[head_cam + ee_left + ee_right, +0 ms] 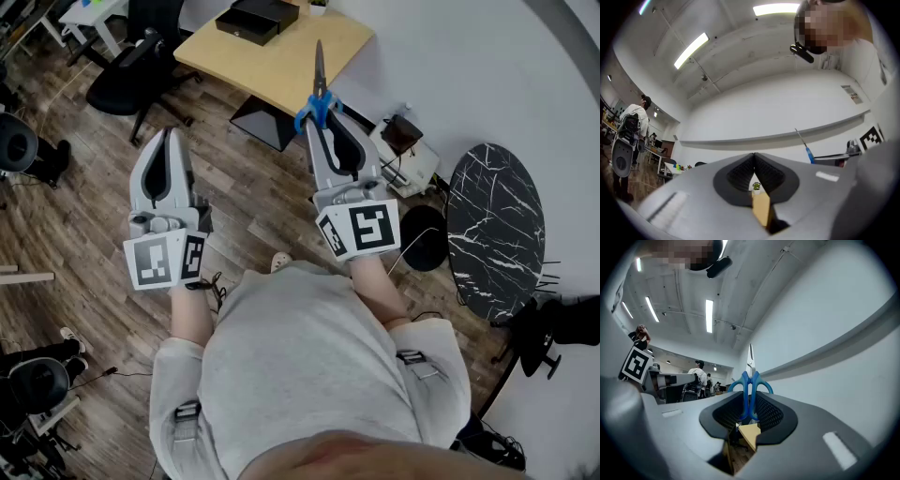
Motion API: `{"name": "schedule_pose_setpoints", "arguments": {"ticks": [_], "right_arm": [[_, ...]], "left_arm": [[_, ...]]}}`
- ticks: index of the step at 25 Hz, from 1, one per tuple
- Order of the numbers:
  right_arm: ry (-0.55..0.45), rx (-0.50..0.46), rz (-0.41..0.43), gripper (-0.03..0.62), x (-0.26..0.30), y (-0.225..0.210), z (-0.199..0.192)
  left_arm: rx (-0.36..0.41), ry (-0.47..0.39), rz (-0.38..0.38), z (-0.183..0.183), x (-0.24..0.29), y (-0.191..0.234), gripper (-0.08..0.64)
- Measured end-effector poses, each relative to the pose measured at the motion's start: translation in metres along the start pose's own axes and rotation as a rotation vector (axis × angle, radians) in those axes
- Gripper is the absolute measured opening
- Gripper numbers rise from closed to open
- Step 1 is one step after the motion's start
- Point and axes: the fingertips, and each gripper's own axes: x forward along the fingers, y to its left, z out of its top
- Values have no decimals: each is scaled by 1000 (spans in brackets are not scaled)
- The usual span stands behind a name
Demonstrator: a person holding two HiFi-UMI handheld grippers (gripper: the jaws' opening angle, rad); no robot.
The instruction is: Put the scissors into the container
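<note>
While gripping blue-handled steel scissors (750,389) by loops in right hand-held gripper (319,105), left hand-held gripper (171,133) closed empty: expect light, stiff, pivot-prone load.

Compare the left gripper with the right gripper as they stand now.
The right gripper is shut on the blue-handled scissors, whose blades point away from it; the left gripper is shut on nothing. The right gripper is held a little further forward than the left gripper. Both are grey and shut.
</note>
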Motion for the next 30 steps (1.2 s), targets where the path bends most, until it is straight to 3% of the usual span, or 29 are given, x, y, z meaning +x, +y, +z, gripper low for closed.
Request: {"name": "schedule_pose_setpoints", "arguments": {"ticks": [13,18,30], "right_arm": [[-12,-5,-13,84,-15,-3,3],[-9,39,-30,84,-11,-9,-1],[3,6,-49,84,73,-14,-20]], "left_arm": [[0,-5,-19,0,-5,-14,57],[-7,-8,-42,-2,4,-14,58],[-32,-19,-57,-27,68,40,57]]}}
